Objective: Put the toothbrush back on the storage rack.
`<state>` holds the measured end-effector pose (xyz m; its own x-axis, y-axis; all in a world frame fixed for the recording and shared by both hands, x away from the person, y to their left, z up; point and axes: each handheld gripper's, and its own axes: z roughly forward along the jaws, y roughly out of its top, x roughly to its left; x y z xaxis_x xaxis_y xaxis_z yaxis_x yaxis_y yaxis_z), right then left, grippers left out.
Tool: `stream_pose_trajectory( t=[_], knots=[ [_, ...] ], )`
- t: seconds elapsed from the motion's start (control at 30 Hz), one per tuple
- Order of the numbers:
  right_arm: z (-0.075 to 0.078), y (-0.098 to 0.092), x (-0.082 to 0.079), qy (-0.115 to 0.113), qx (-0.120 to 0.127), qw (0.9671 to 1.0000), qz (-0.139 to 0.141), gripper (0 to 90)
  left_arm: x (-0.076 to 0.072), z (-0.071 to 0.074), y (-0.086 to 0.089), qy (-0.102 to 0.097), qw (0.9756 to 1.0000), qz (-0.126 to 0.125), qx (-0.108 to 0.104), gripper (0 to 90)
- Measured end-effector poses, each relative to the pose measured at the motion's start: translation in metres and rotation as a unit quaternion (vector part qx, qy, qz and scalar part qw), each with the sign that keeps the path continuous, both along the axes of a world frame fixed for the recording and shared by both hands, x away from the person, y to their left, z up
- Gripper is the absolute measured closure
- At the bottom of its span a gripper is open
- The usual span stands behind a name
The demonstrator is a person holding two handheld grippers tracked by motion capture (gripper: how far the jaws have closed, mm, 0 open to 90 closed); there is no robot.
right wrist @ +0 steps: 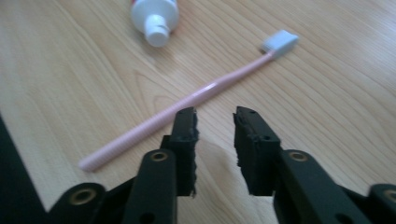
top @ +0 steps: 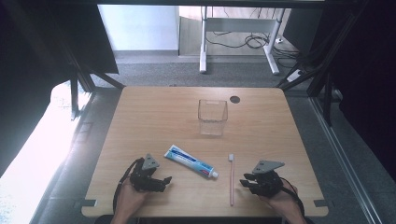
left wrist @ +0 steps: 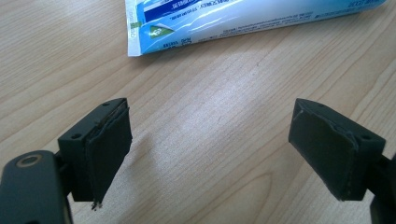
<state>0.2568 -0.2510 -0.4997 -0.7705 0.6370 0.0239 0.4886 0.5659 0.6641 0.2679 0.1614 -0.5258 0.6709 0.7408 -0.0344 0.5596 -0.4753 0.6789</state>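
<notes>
Your left gripper (top: 164, 179) rests at the table's (top: 140, 121) 7 o'clock edge, jaws spread wide on nothing; your right gripper (top: 243, 182), at 5 o'clock, has jaws narrowly parted, also on nothing. Between them lie the pink toothbrush (top: 231, 179) and toothpaste tube (top: 191, 161). Beyond, toward 12 o'clock, a clear cup (top: 213, 116) stands upright.

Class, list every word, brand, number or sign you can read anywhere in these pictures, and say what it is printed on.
No text can be quoted.
Toothpaste tube: rows of white and dark print on the blue label, plus a green leaf-like mark, all too blurred to read.
Toothbrush, clear container, table: no lettering seen.
Left gripper and right gripper: no markings seen.
</notes>
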Motion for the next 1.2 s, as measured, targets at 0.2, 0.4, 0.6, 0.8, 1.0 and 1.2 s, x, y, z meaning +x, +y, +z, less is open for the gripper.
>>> stream_pose_trajectory(
  t=[0.2, 0.4, 0.6, 0.8, 1.0, 1.2],
  knots=[
    [0.001, 0.011, 0.0, 0.007, -0.001, 0.9997, 0.021, 81.5, 0.0, 0.0, 0.001, -0.001, 1.0, 0.005, -0.002, 13.5],
    [0.004, 0.021, 0.001, 0.011, 0.001, 0.9992, 0.038, 90.0, 0.0, 0.0, 0.0, -0.001, 1.0, 0.004, -0.001, 13.5],
    [-0.002, 0.036, 0.005, 0.021, -0.006, 0.9981, 0.057, 90.0, 0.0, 0.0, 0.0, -0.004, 1.0, 0.004, 0.002, 13.5],
    [-0.011, 0.047, 0.006, 0.029, -0.016, 0.9974, 0.064, 90.0, 0.0, -0.001, -0.001, -0.006, 0.9999, 0.0, 0.012, 13.6],
    [-0.016, 0.047, 0.006, 0.034, -0.02, 0.997, 0.067, 89.9, 0.0, -0.001, -0.002, -0.007, 0.9998, -0.003, 0.018, 13.6],
    [-0.016, 0.039, 0.006, 0.036, -0.02, 0.9976, 0.056, 89.7, -0.001, -0.001, -0.002, -0.008, 0.9998, -0.003, 0.018, 13.6]
  ],
)
